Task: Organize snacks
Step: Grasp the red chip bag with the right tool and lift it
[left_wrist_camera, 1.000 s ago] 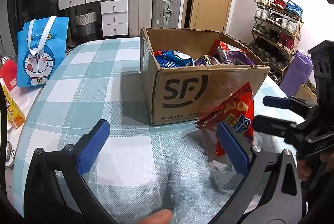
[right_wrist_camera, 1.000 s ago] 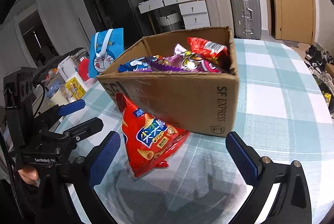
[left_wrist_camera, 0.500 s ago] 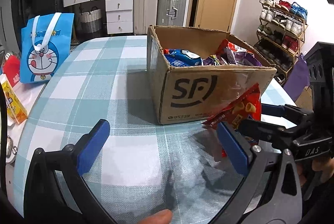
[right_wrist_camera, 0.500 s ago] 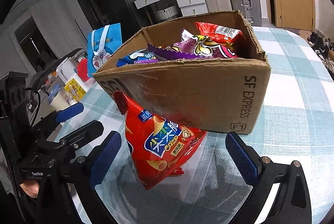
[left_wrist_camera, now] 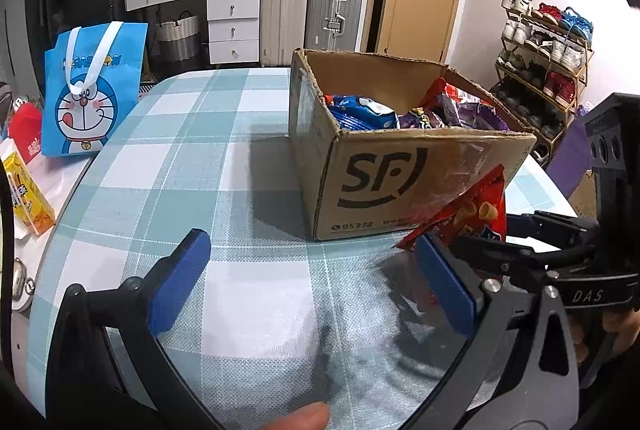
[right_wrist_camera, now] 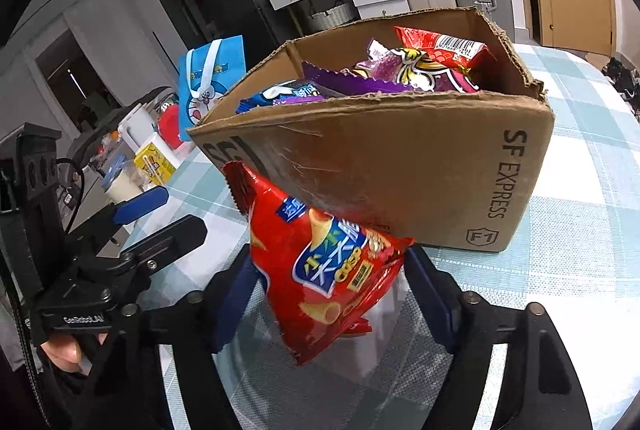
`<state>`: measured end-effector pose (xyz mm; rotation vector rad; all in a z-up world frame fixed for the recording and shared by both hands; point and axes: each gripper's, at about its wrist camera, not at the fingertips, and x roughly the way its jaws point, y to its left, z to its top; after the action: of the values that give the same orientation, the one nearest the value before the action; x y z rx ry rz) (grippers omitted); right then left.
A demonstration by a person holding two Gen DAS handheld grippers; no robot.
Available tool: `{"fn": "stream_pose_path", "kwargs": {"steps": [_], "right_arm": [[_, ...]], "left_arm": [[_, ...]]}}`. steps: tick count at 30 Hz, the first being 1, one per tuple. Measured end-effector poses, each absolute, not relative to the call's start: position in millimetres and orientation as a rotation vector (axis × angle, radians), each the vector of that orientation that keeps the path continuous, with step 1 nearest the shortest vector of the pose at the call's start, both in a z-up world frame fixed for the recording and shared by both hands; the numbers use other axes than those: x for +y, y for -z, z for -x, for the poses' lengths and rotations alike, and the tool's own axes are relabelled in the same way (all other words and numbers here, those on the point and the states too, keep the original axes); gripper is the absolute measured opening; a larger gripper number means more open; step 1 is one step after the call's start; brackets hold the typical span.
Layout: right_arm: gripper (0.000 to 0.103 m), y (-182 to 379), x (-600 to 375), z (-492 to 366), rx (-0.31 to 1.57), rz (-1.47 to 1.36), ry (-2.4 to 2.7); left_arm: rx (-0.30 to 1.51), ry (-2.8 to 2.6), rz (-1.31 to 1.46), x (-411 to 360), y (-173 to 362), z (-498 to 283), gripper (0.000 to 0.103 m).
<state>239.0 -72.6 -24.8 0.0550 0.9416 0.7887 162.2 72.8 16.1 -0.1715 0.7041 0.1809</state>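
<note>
Against the cardboard box [right_wrist_camera: 400, 165], my right claw [right_wrist_camera: 328, 294], wide a second ago, is closing around the red crisp bag [right_wrist_camera: 320, 266]; left claw [left_wrist_camera: 316, 278] idles wide open.

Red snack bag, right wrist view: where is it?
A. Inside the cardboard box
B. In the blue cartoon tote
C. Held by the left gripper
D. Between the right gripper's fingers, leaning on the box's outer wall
D: the red snack bag stands outside the cardboard box, between the closing fingers of the right gripper.
</note>
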Motion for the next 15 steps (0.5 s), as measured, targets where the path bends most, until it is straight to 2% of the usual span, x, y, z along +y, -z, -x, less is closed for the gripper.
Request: {"fn": "stream_pose_path", "kwargs": {"steps": [4,15], "right_arm": [[0.064,24,-74,-239,0.938,-0.068,-0.803],[0.047,14,-87,-230,0.895,-0.081,-0.833]], "left_arm": [[0.703,-0.18,0.167,71,-16,-162,0.102],[0.709,-0.167,0.164,67,-13,-163,0.102]]}}
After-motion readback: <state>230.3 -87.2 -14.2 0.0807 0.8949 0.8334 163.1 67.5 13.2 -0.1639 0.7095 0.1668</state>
